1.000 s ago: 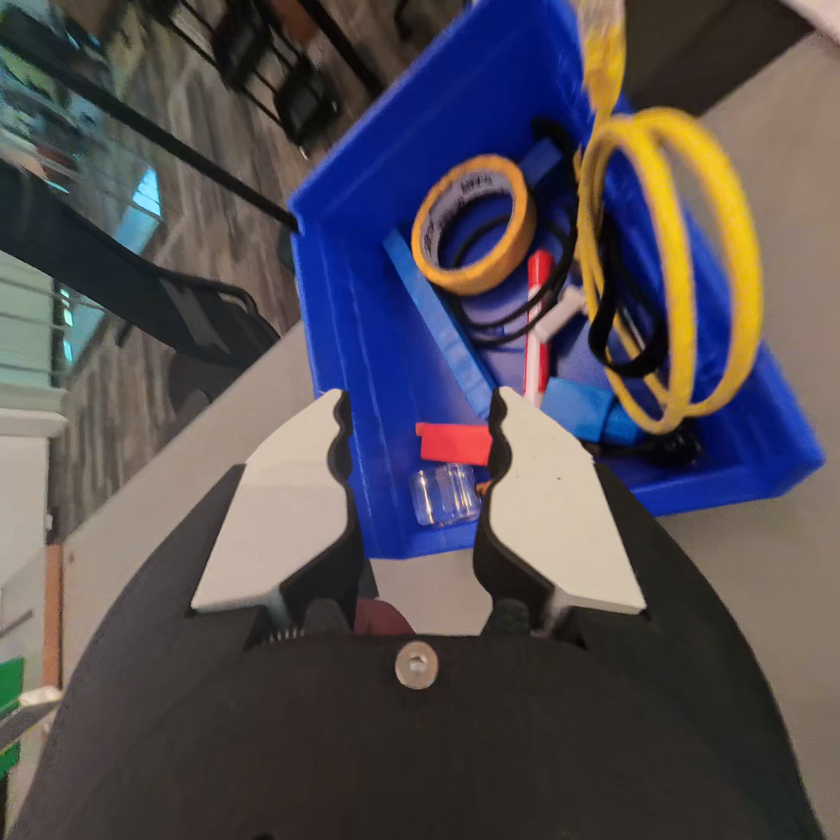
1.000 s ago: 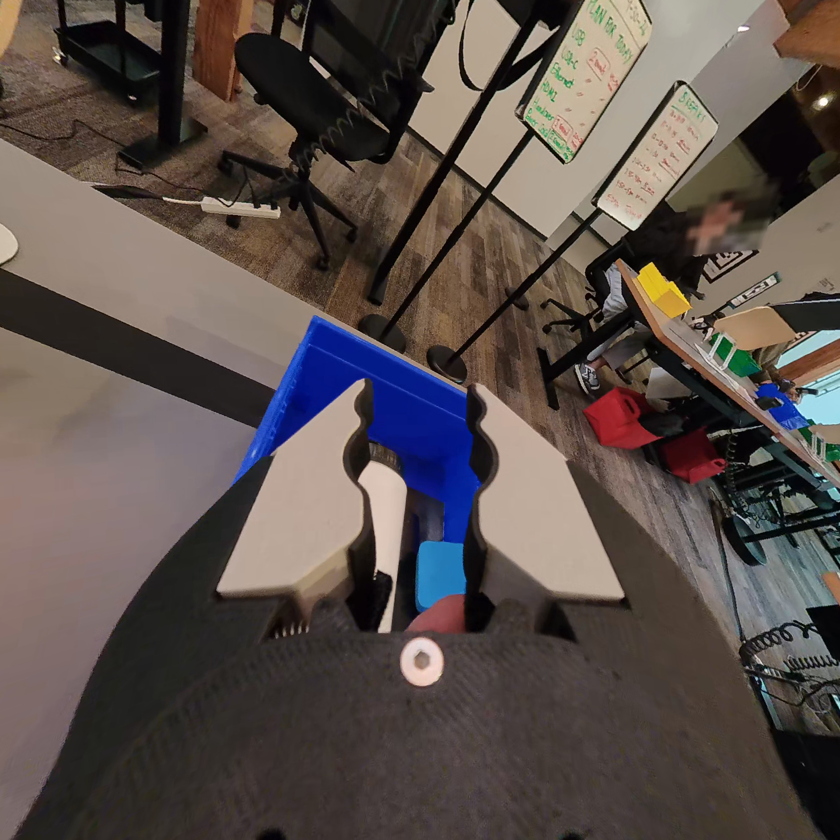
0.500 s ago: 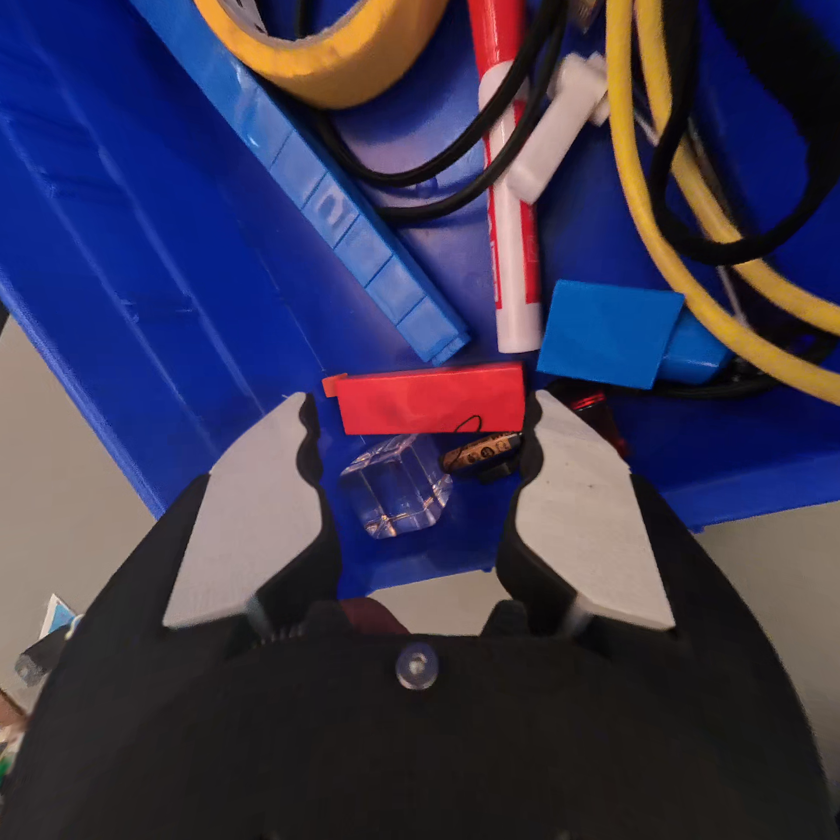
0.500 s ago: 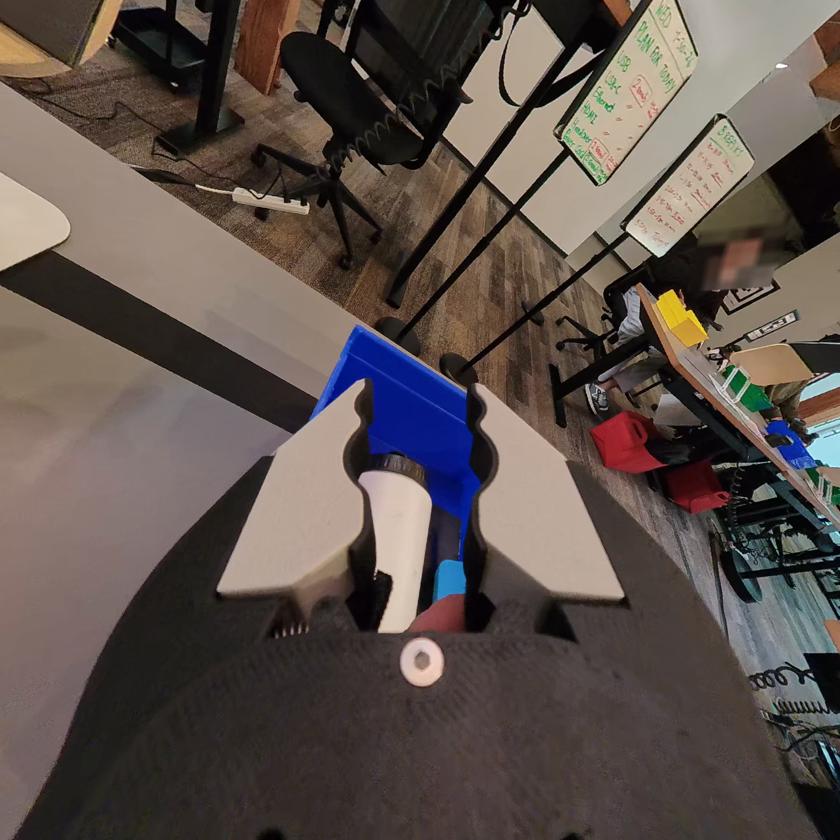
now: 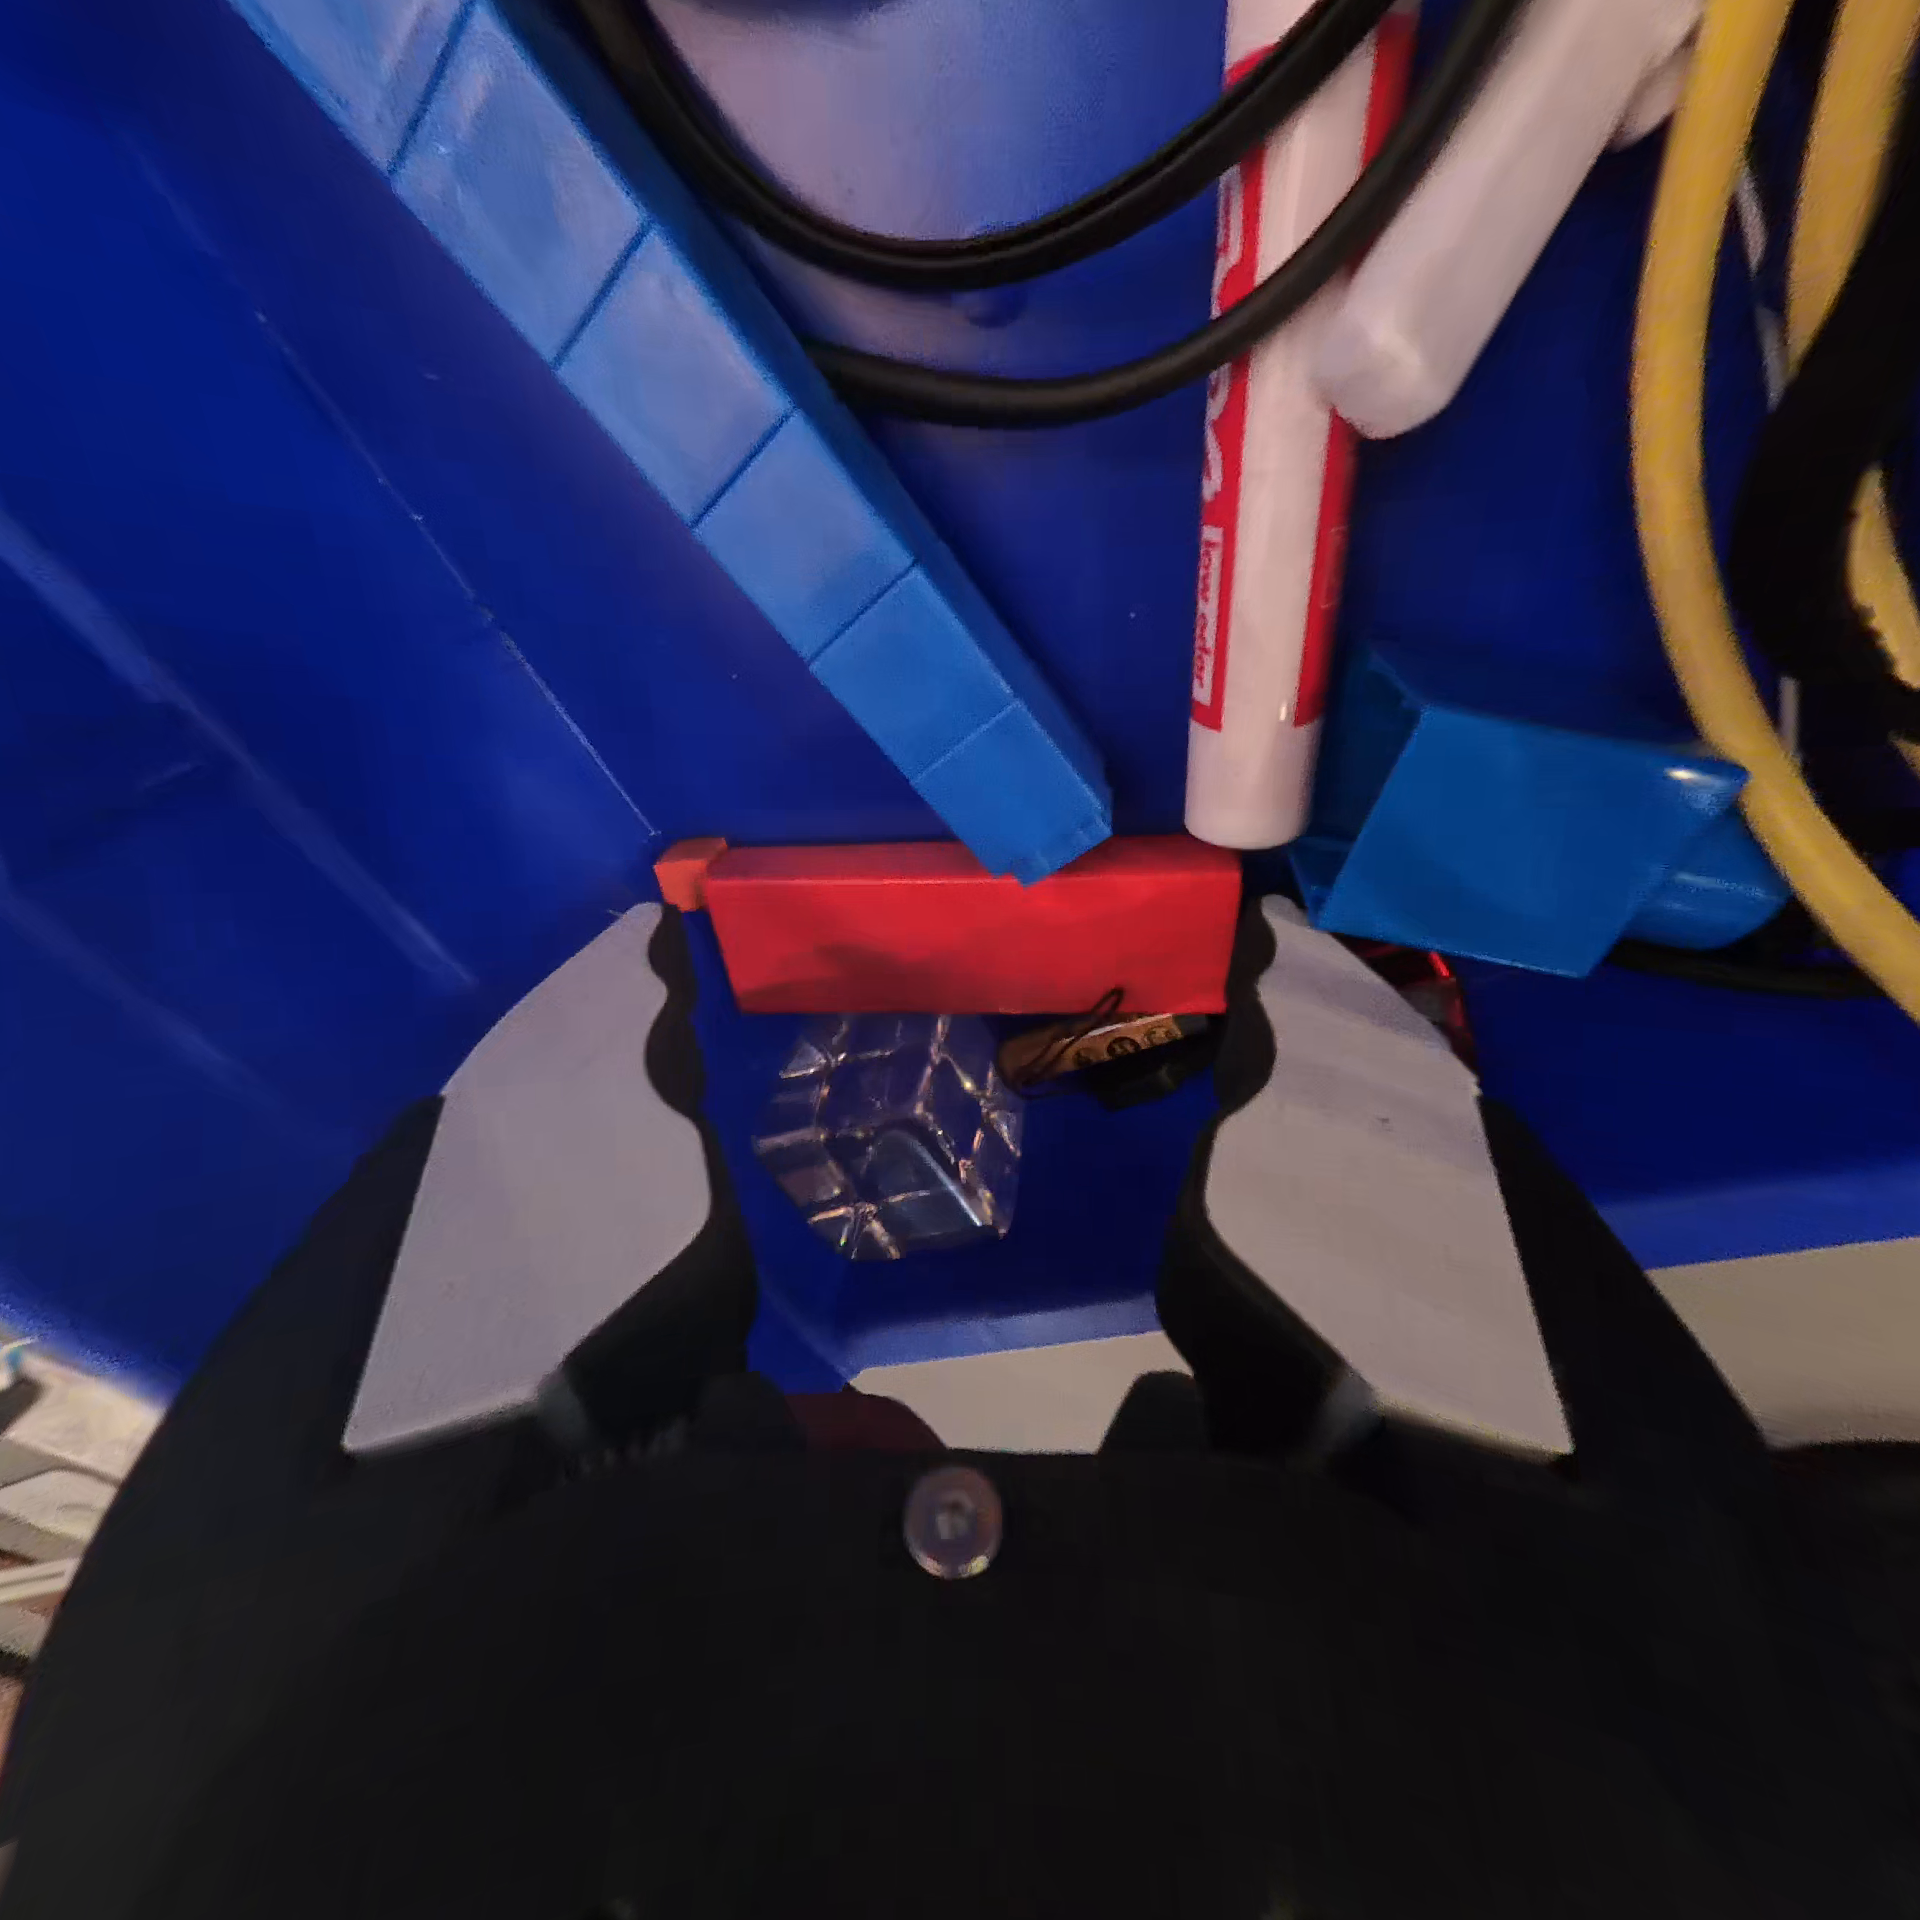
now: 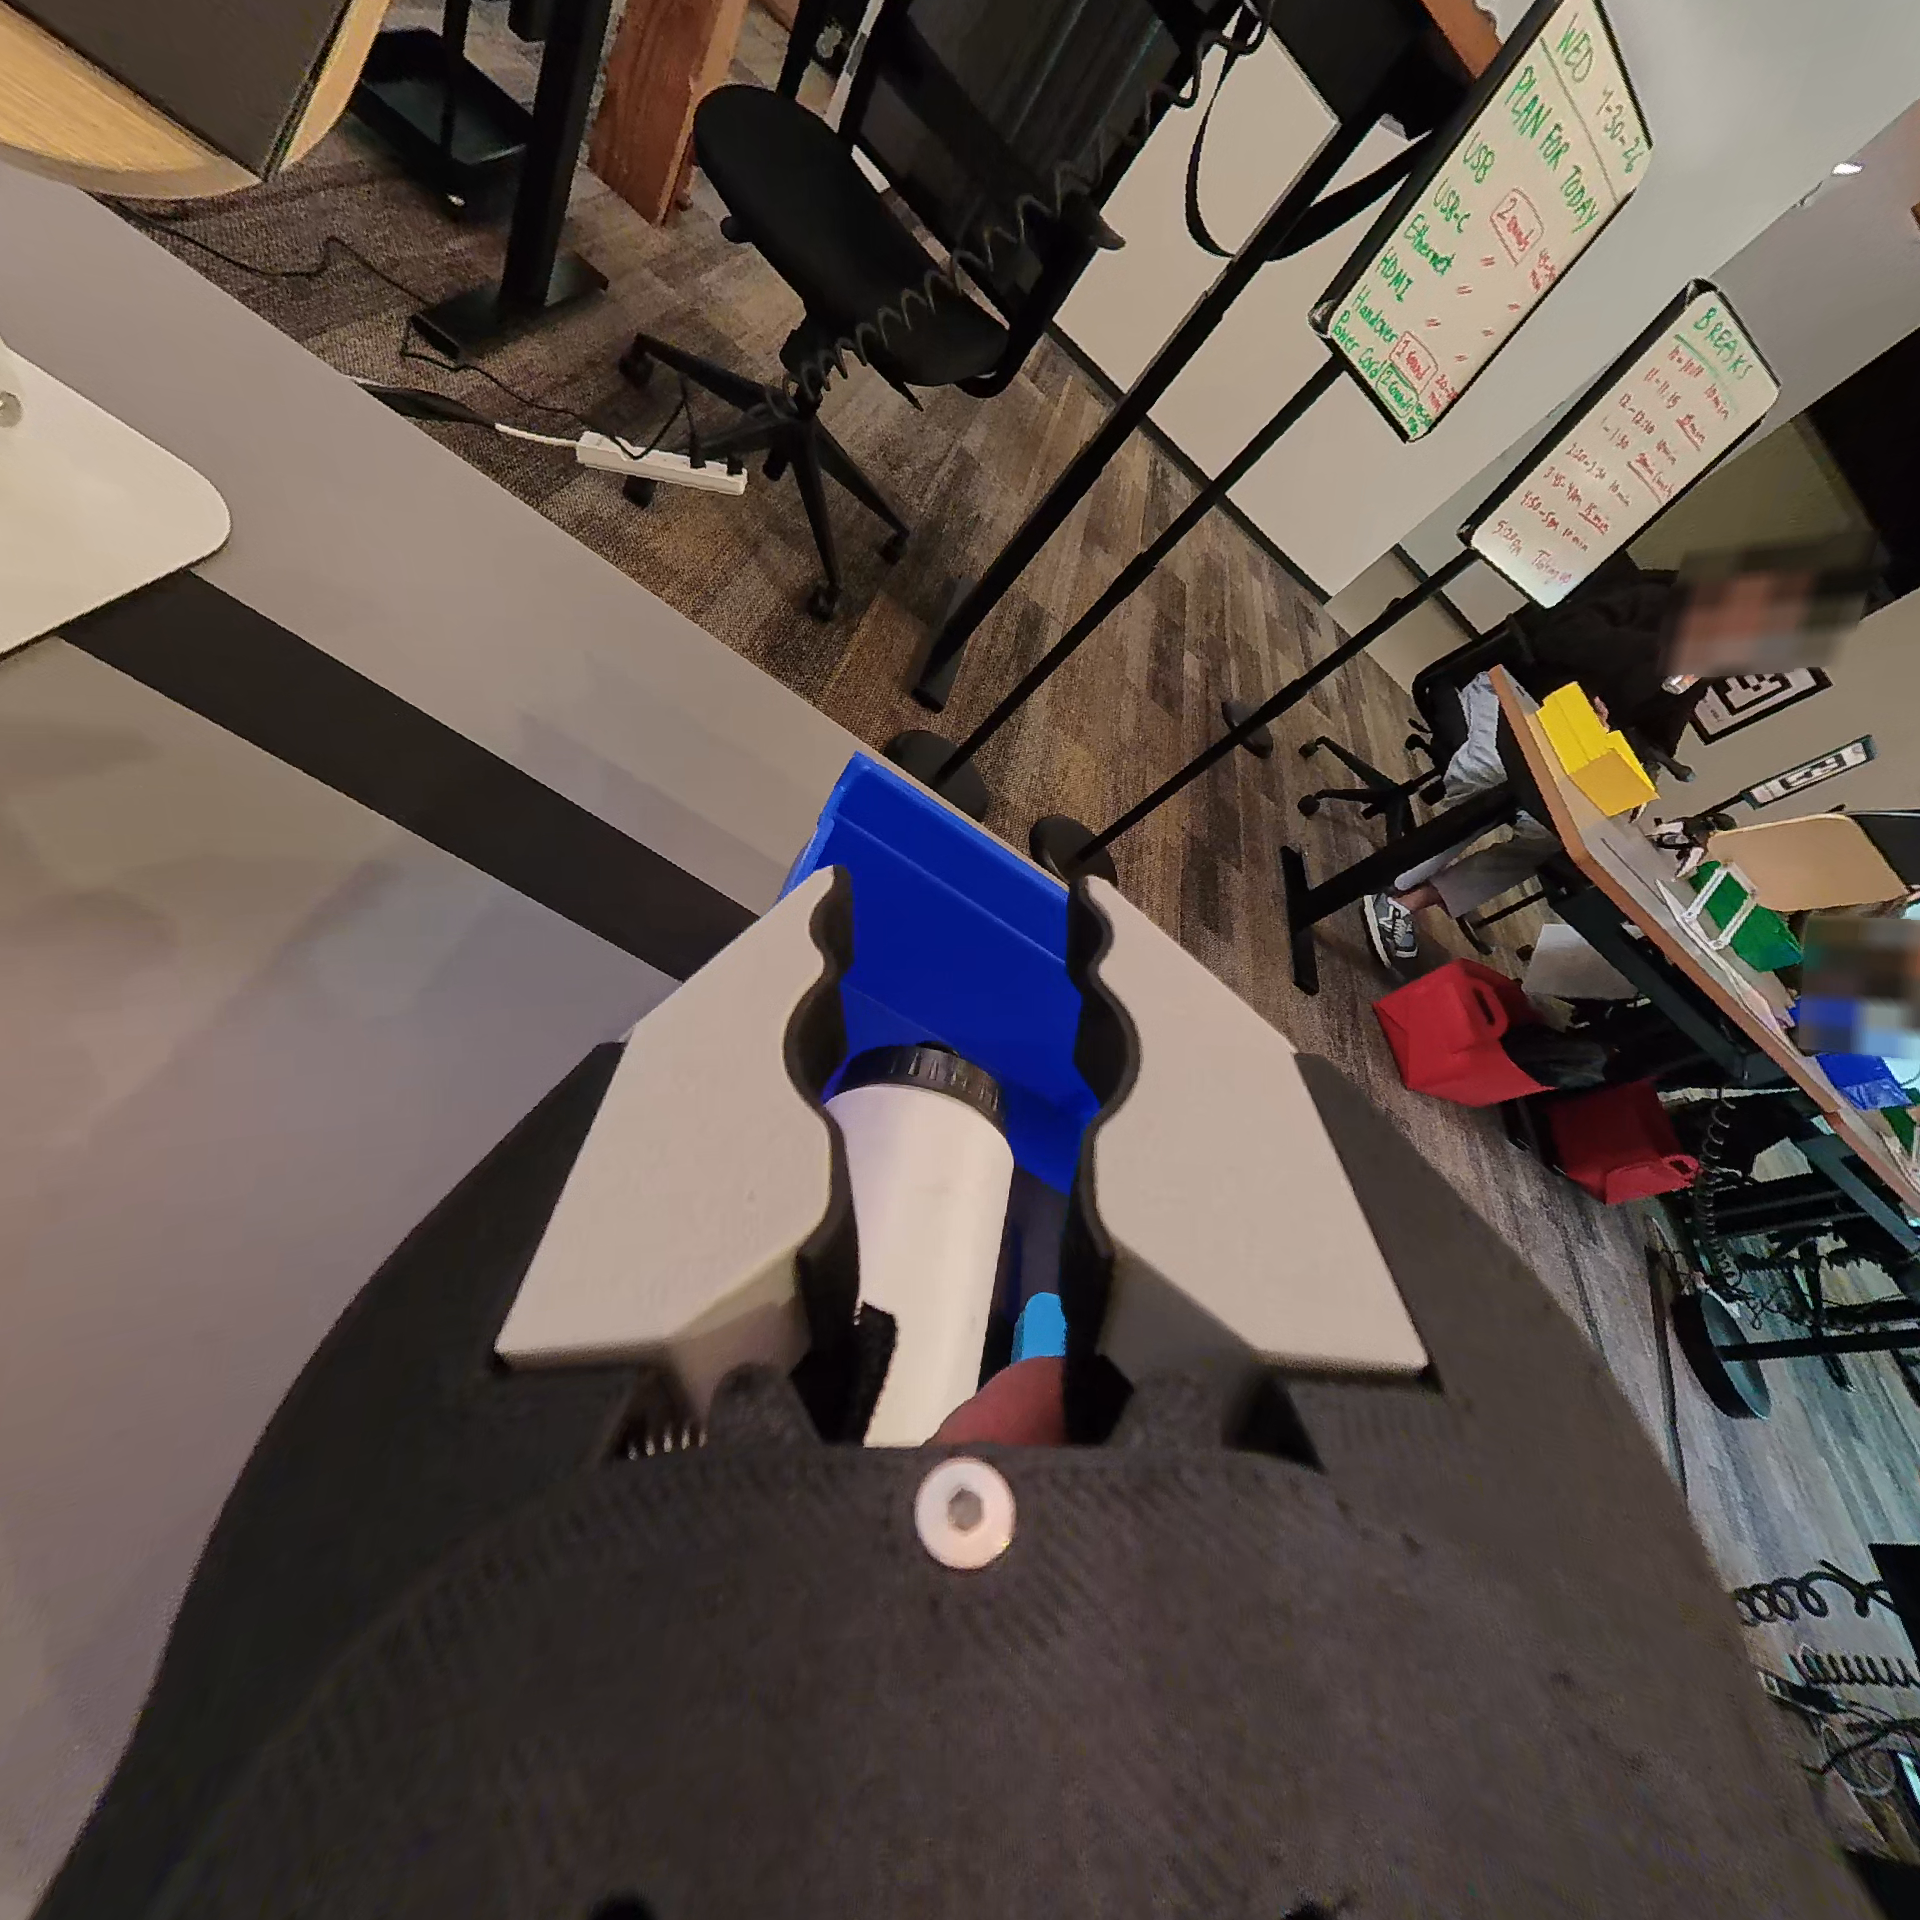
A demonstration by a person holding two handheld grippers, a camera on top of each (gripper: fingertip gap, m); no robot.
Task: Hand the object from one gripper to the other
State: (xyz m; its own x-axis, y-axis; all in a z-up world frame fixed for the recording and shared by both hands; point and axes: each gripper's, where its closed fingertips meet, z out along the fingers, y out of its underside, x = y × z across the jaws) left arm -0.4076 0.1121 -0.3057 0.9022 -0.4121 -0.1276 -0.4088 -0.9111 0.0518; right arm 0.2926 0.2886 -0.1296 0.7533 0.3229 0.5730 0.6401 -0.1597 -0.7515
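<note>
Left gripper (image 5: pixel 951 925) spread wide inside the blue bin (image 5: pixel 312 623), fingertips flanking the red block (image 5: pixel 966 935), clear cube (image 5: pixel 894 1143) between them. Right gripper (image 6: pixel 961 904) parted, empty, above a white cylinder (image 6: pixel 925 1216).

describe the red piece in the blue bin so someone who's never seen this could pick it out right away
Look in the blue bin, at the near end under the left tool, whose fingers are open. The red block lies flat and crosswise just past the fingertips, with the blue segmented bar and the white marker ending at its far edge. It is the only solid red, rectangular piece; the clear cube sits beside it.
</note>
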